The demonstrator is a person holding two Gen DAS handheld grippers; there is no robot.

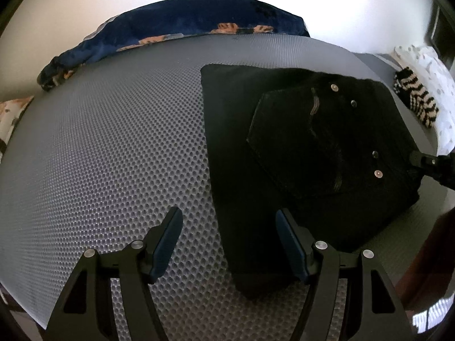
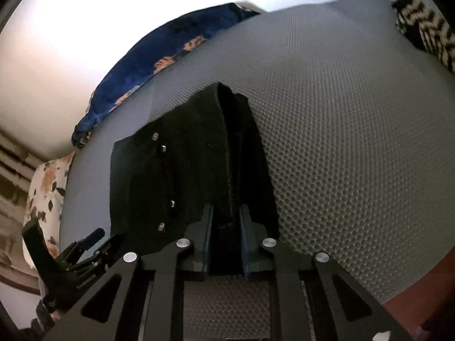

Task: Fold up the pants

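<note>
The right gripper (image 2: pixel 226 218) is pinching the folded black pants' (image 2: pixel 182 170) waistband edge. At nine o'clock, the left gripper (image 1: pixel 229 221) is hovering wide-jawed, holding nothing, over the grey mattress (image 1: pixel 113 142).

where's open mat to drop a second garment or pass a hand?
Widest bare mat lies between the folded black pants and the blue floral blanket, ahead of the open left gripper. Tighter on the far side: striped cloth sits near the pants' edge, where the right gripper pinches the pants.
</note>
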